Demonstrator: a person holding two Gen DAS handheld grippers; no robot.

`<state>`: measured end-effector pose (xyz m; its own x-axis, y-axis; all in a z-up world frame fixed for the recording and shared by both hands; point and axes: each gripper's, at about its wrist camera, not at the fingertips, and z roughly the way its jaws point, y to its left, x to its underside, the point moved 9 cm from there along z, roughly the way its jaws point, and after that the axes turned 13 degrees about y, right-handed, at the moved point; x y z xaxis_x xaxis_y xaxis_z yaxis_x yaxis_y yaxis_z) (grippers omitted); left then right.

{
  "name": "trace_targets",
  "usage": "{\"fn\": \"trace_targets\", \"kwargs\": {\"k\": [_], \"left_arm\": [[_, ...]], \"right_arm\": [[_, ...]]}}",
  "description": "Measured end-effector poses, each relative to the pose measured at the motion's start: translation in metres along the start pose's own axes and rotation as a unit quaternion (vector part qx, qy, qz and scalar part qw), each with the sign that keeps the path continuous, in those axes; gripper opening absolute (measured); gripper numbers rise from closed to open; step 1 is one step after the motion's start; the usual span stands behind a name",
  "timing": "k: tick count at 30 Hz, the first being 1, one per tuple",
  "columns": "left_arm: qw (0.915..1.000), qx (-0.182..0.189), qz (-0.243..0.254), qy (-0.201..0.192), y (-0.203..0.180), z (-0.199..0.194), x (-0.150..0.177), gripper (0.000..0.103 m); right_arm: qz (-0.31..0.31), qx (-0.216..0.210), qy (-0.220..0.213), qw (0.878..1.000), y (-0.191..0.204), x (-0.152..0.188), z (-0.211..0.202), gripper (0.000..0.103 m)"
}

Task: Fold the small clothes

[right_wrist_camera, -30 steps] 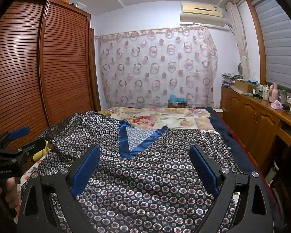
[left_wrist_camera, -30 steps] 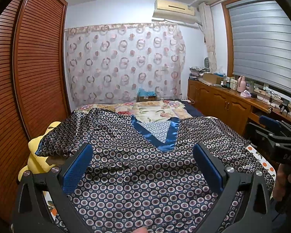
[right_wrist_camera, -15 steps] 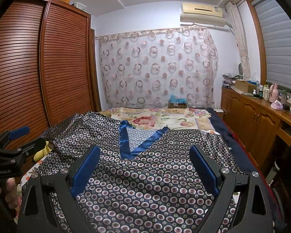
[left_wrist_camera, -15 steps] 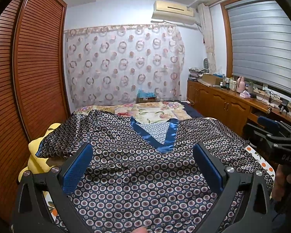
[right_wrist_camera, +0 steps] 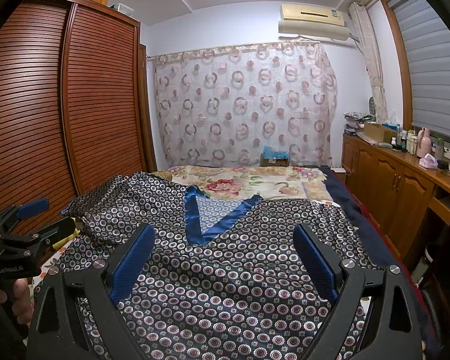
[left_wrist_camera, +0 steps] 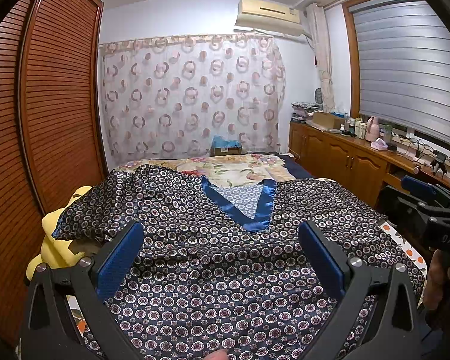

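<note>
A dark satin top point(left_wrist_camera: 225, 270) with a circle print and a blue V-neck band point(left_wrist_camera: 255, 213) lies spread flat on the bed, sleeves out to both sides. It also shows in the right wrist view point(right_wrist_camera: 225, 285). My left gripper point(left_wrist_camera: 222, 240) is open and empty, held above the garment's lower part. My right gripper point(right_wrist_camera: 225, 243) is open and empty, also above the lower part, further right. Each gripper shows at the other view's edge.
A floral bedsheet point(left_wrist_camera: 234, 171) covers the far bed. A yellow pillow point(left_wrist_camera: 57, 249) sits at the bed's left edge beside the slatted wardrobe point(left_wrist_camera: 45, 120). A wooden cabinet point(left_wrist_camera: 345, 162) with bottles runs along the right wall. A small box point(left_wrist_camera: 225, 148) stands by the curtain.
Both grippers have barely shifted. The garment lies as before.
</note>
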<state>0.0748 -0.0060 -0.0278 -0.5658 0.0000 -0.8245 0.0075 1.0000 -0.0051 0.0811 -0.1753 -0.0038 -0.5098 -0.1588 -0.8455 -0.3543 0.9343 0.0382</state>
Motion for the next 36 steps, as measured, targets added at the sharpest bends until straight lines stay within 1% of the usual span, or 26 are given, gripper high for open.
{"fn": "trace_targets", "kwargs": {"k": [36], "left_arm": [[1.0, 0.001, 0.003, -0.006, -0.0035, -0.0036, 0.0006, 0.103]], "right_arm": [[0.002, 0.0, -0.001, 1.0, -0.002, 0.0009, -0.001, 0.094]]}}
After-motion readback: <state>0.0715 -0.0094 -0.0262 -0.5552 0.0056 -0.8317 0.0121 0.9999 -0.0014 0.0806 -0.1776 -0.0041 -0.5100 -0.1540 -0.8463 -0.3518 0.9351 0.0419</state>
